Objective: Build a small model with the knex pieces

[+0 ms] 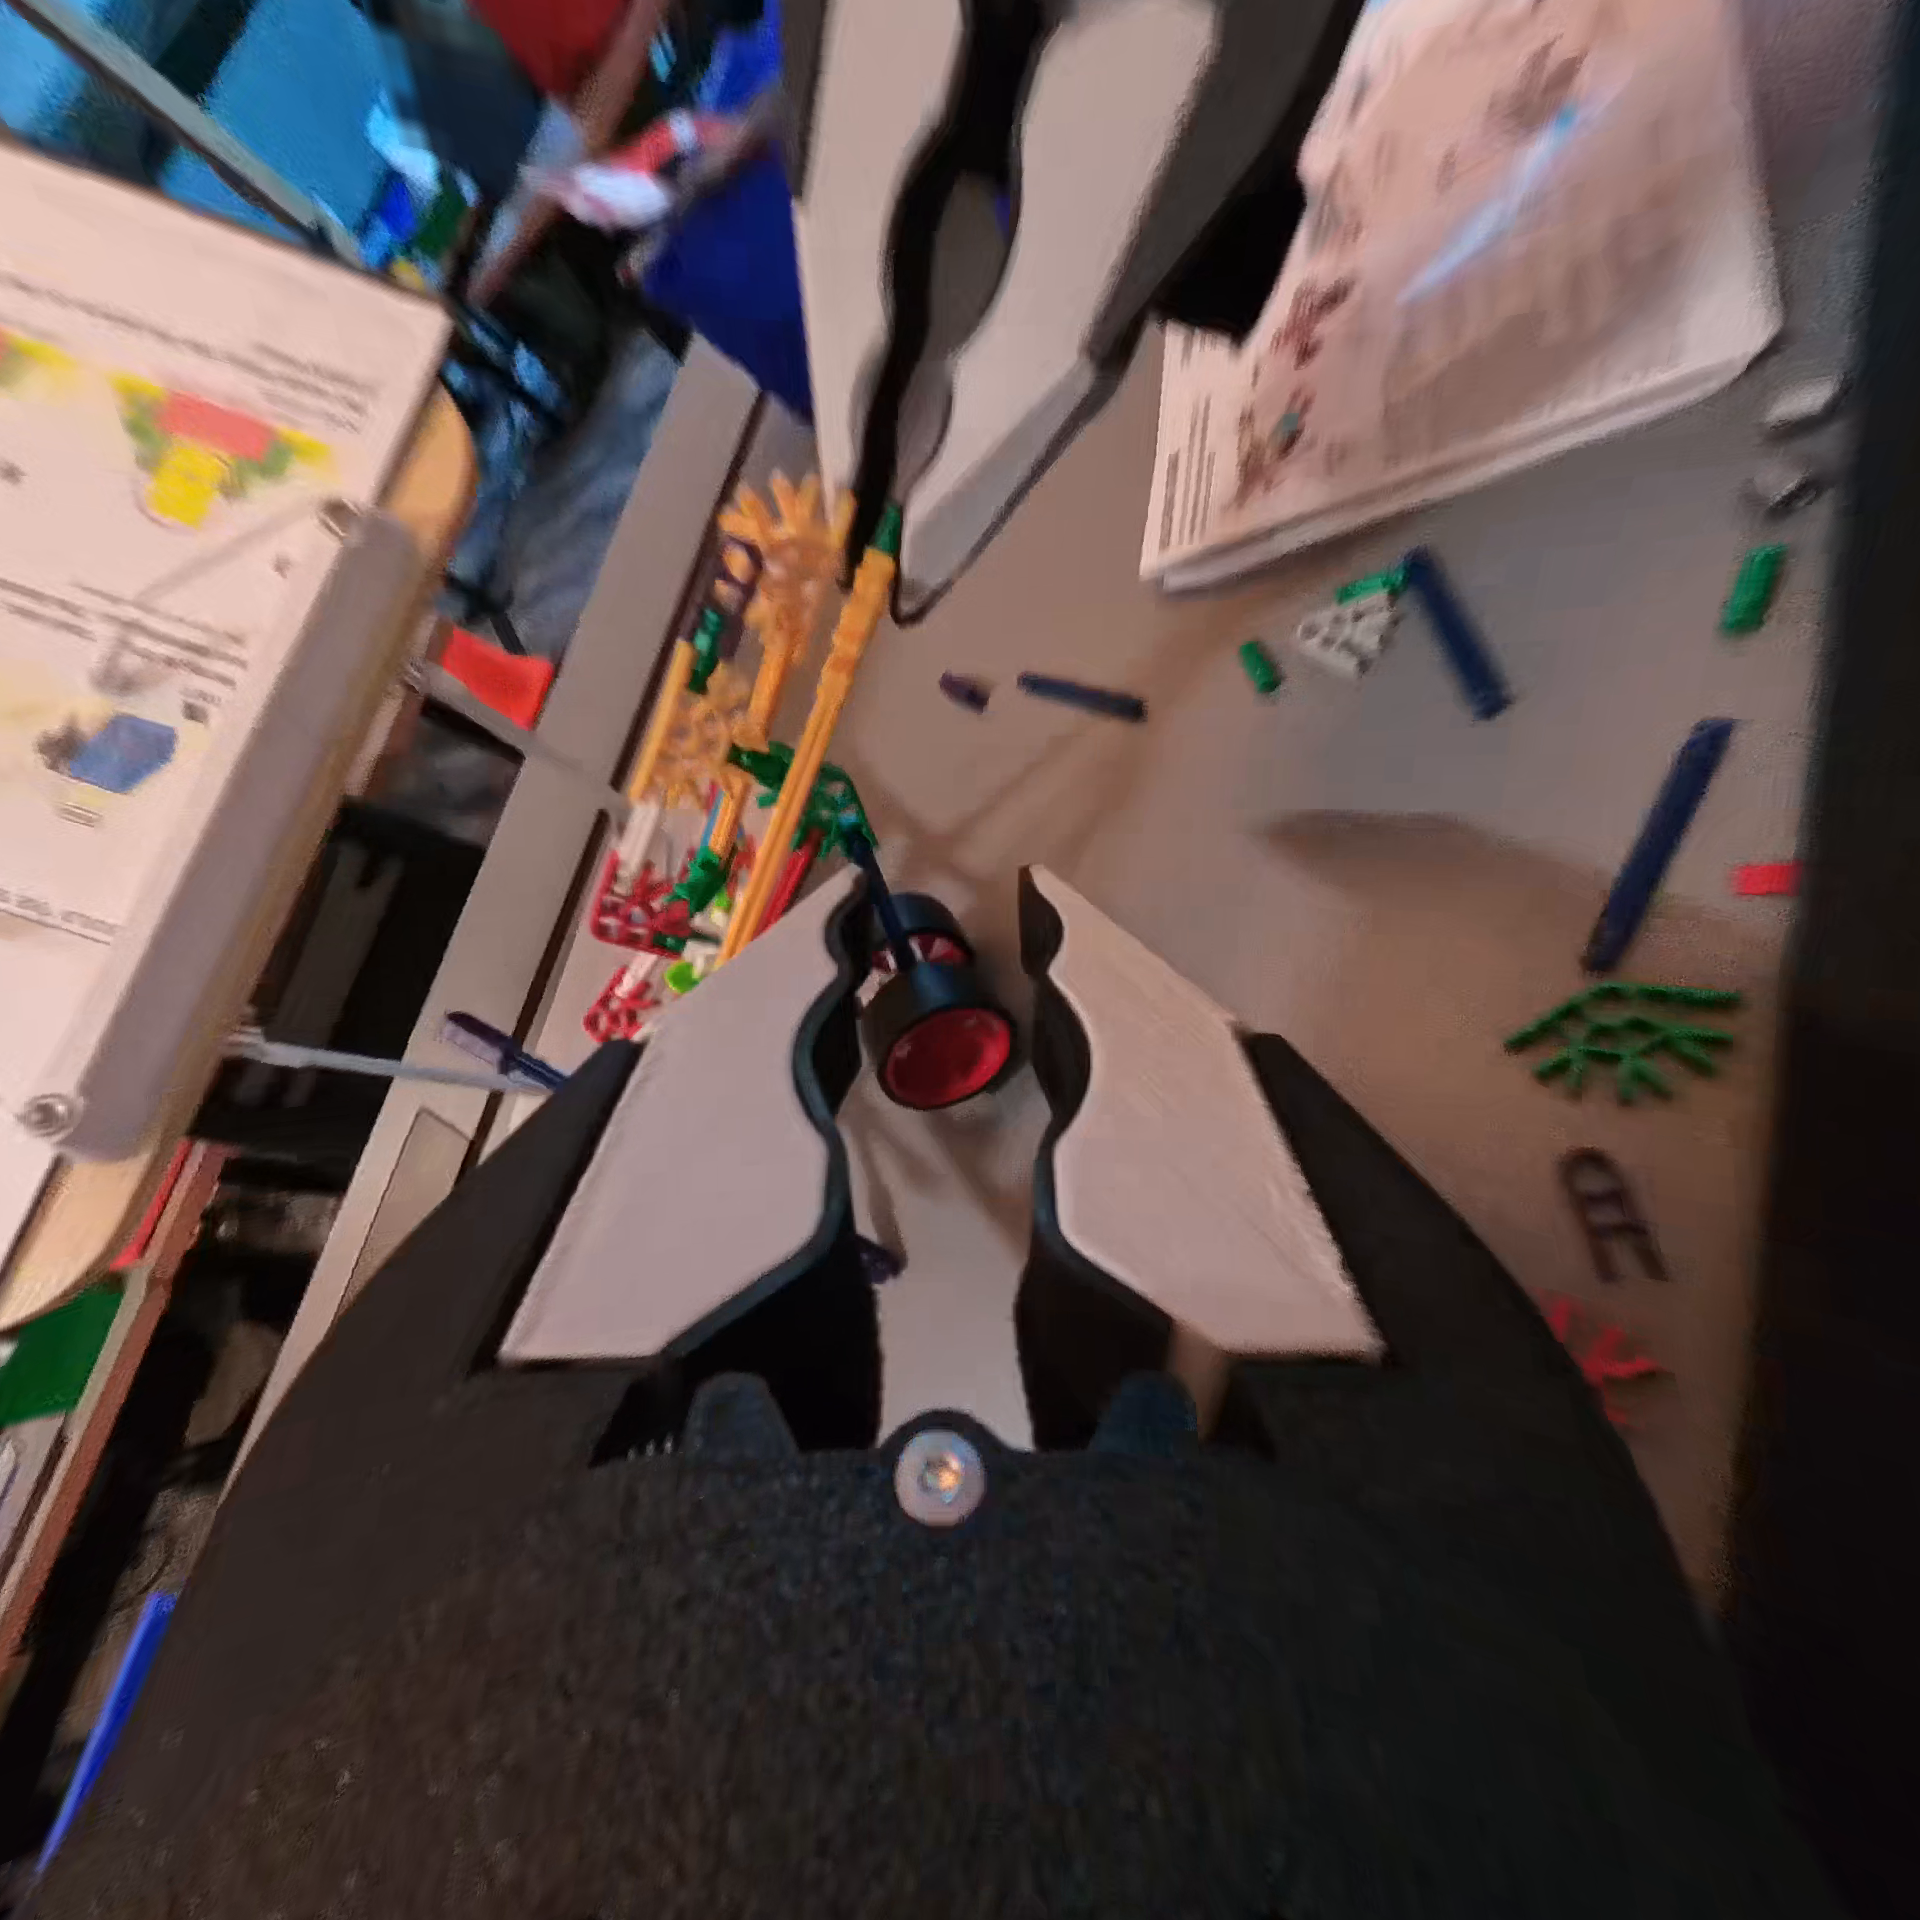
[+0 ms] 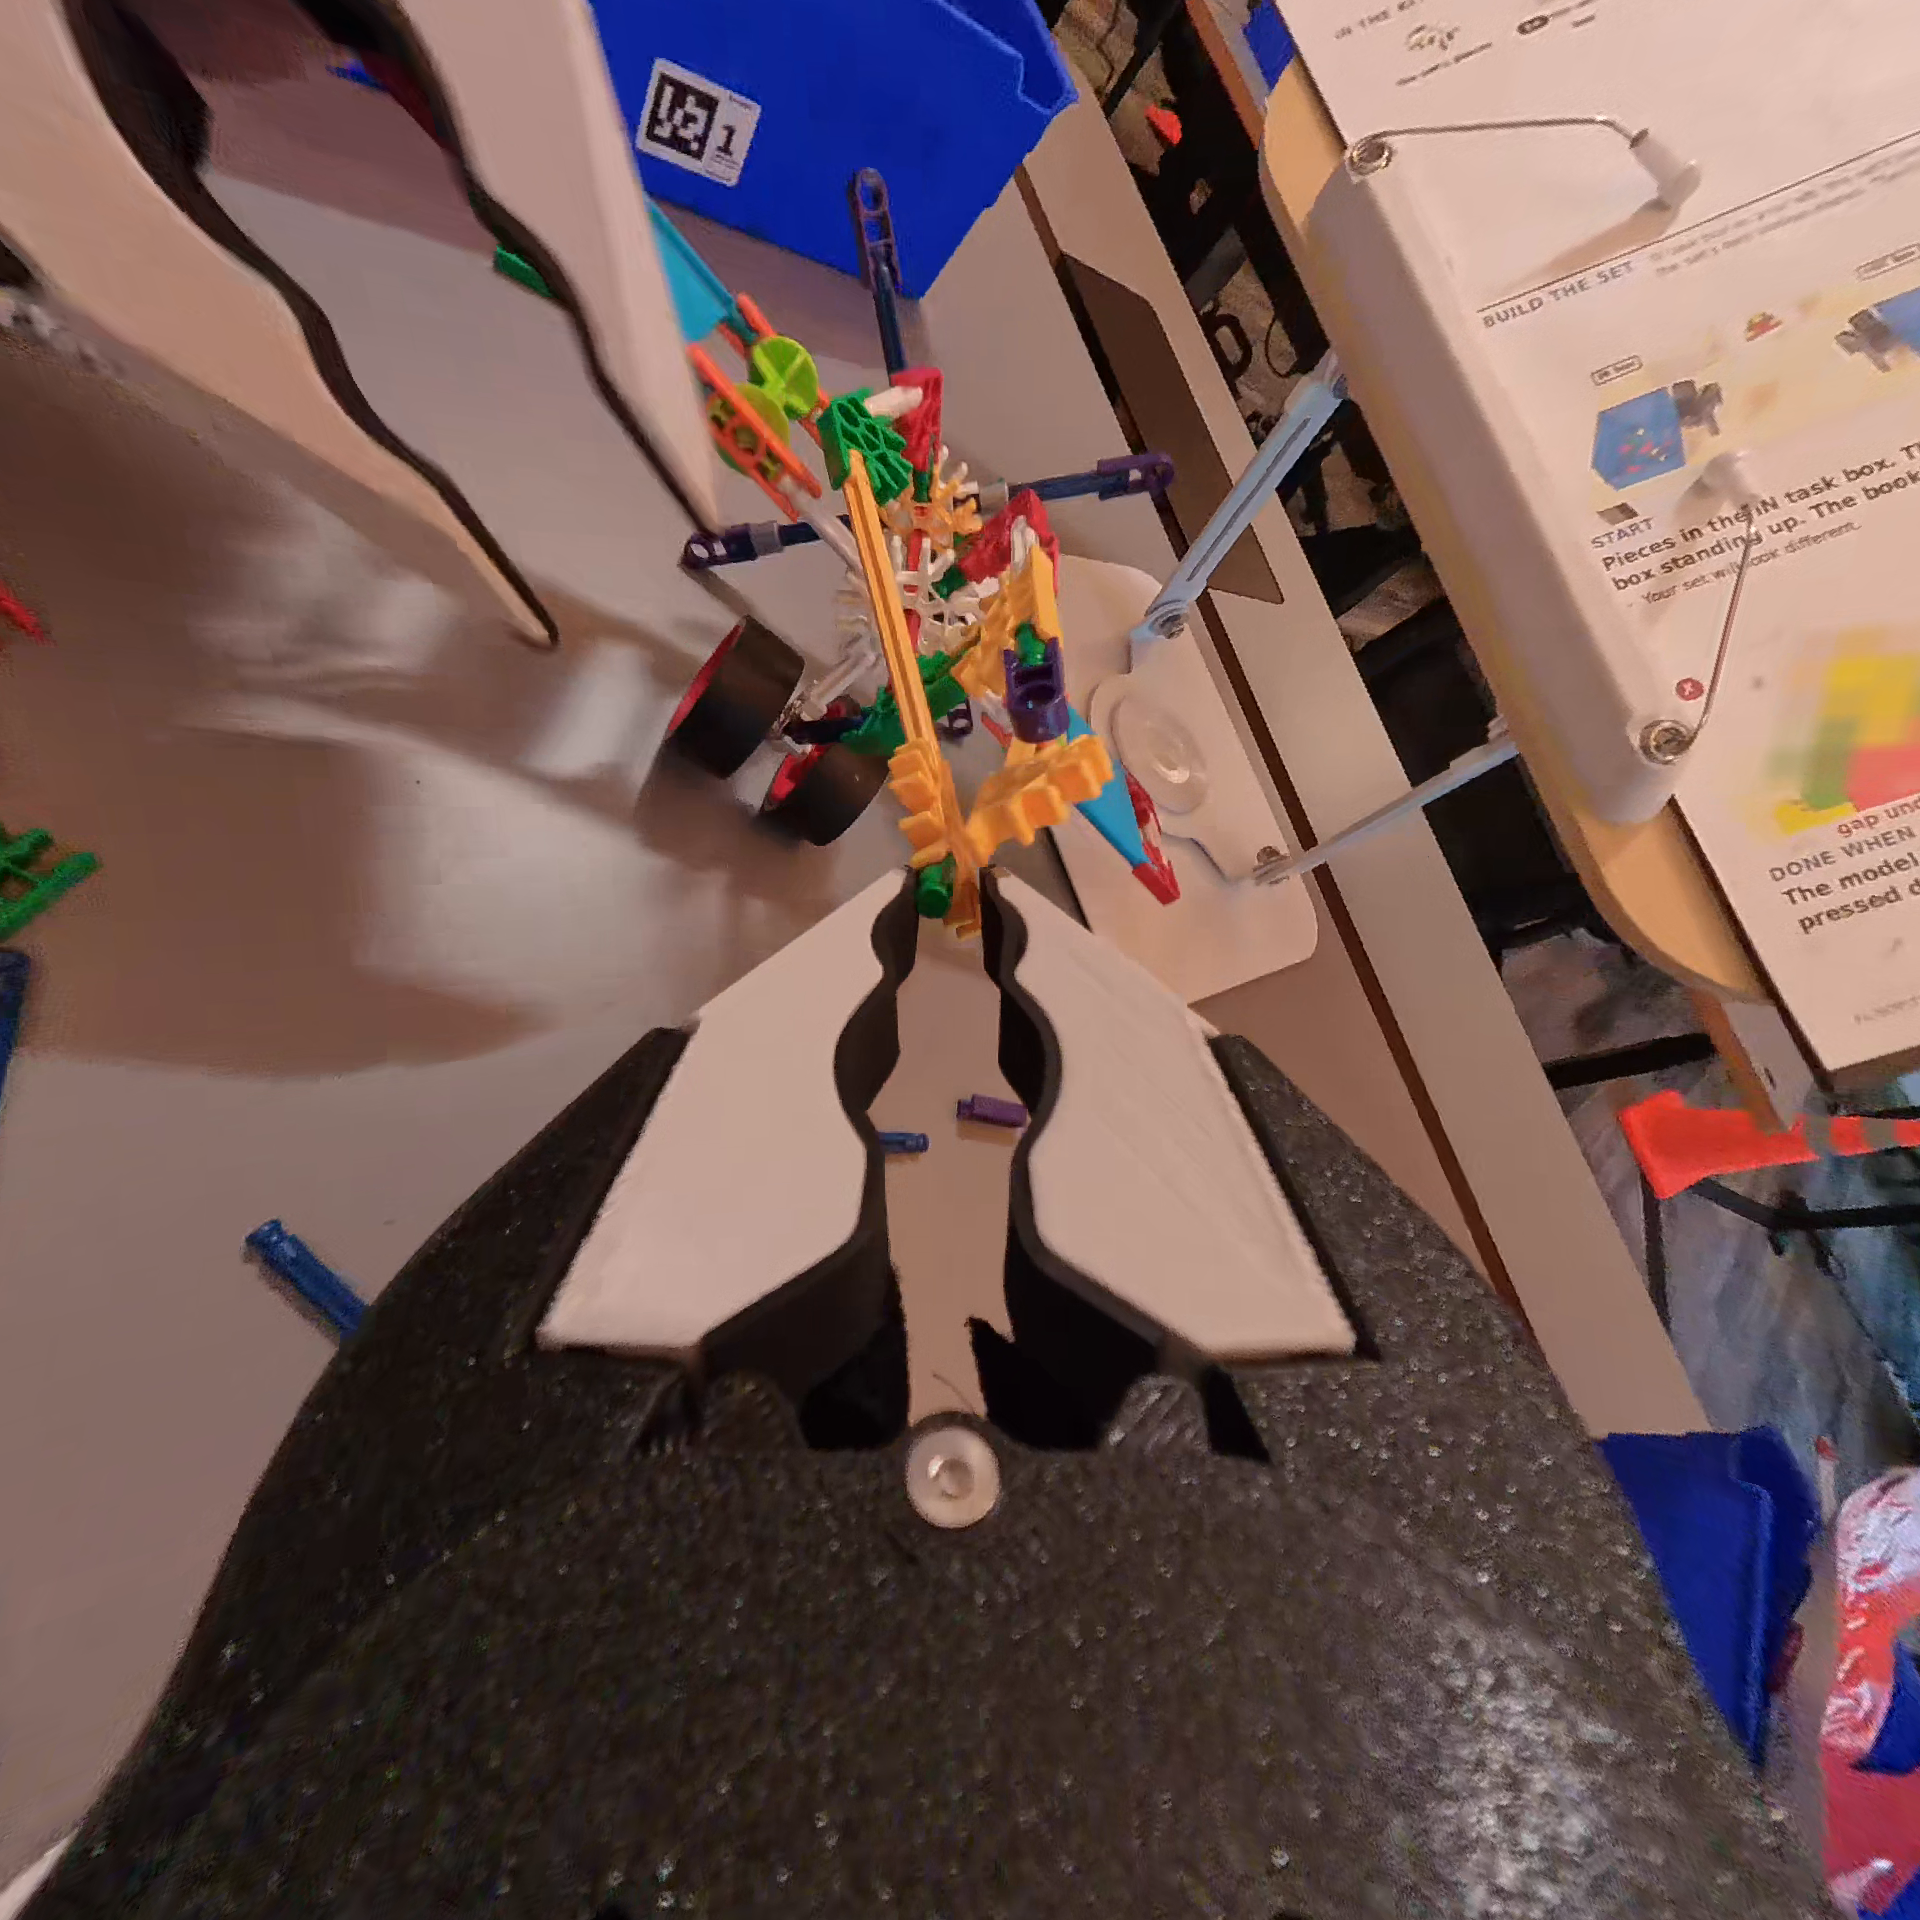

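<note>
A toy model [image 2: 935,582] of yellow, green, red and white rods and connectors, with two black wheels, stands near the table's edge. My right gripper [image 2: 948,891] is shut on the yellow rod end of the model with its green connector. It shows at the top of the left wrist view [image 1: 883,566]. My left gripper [image 1: 938,881] is open, and a black wheel with a red hub [image 1: 945,1039] lies between its fingers, closer to the left one. The model [image 1: 769,727] rises just ahead of it. In the right wrist view the left gripper [image 2: 623,566] comes in from the upper left beside the wheels [image 2: 738,696].
A blue bin [image 2: 831,125] stands behind the model. An instruction sheet on a clip stand [image 2: 1662,468] hangs past the table edge. An open booklet [image 1: 1455,312] lies on the table. Loose blue rods [image 1: 1662,842], a green connector [image 1: 1626,1039] and other small pieces are scattered about. The tips of one gripper are about 8 centimetres away from the tips of the other.
</note>
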Demonstrator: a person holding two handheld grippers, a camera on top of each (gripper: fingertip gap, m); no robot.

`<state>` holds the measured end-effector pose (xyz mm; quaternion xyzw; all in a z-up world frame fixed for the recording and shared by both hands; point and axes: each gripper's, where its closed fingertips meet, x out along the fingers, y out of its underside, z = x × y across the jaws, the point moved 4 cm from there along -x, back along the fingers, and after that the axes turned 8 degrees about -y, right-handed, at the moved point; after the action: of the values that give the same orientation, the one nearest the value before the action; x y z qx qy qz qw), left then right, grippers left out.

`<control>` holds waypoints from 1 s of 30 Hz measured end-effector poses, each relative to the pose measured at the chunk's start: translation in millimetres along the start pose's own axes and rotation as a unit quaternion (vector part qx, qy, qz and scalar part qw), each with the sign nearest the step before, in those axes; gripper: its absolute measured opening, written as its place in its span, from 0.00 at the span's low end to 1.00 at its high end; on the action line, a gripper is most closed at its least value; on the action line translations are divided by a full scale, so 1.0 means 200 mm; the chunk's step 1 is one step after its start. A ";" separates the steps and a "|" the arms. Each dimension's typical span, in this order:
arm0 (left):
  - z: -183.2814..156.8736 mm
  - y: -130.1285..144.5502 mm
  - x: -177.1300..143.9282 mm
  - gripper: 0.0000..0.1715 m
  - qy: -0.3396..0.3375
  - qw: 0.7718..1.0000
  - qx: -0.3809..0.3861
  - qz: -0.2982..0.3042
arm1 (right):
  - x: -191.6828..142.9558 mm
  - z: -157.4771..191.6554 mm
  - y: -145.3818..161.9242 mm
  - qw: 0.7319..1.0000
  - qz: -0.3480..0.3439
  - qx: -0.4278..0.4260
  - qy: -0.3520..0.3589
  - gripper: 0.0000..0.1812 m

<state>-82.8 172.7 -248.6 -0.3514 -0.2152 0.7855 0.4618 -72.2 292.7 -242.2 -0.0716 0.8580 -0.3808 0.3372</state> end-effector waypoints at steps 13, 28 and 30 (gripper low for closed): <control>0.07 0.25 0.01 0.28 0.089 0.965 -0.236 0.066 | -0.05 0.07 0.01 0.996 0.028 -0.016 0.086 0.08; -0.06 0.13 0.02 0.30 0.086 0.962 -0.249 0.069 | -0.20 0.11 0.11 0.945 -0.042 0.324 0.012 0.21; -0.09 0.09 0.03 0.34 0.097 0.961 -0.254 0.059 | -0.21 0.08 0.15 0.933 -0.044 0.356 0.031 0.21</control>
<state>-81.9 168.7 -273.8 -0.5437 -0.3405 0.6931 0.3287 -26.1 320.1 -250.0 0.0273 0.6722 -0.6779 0.2965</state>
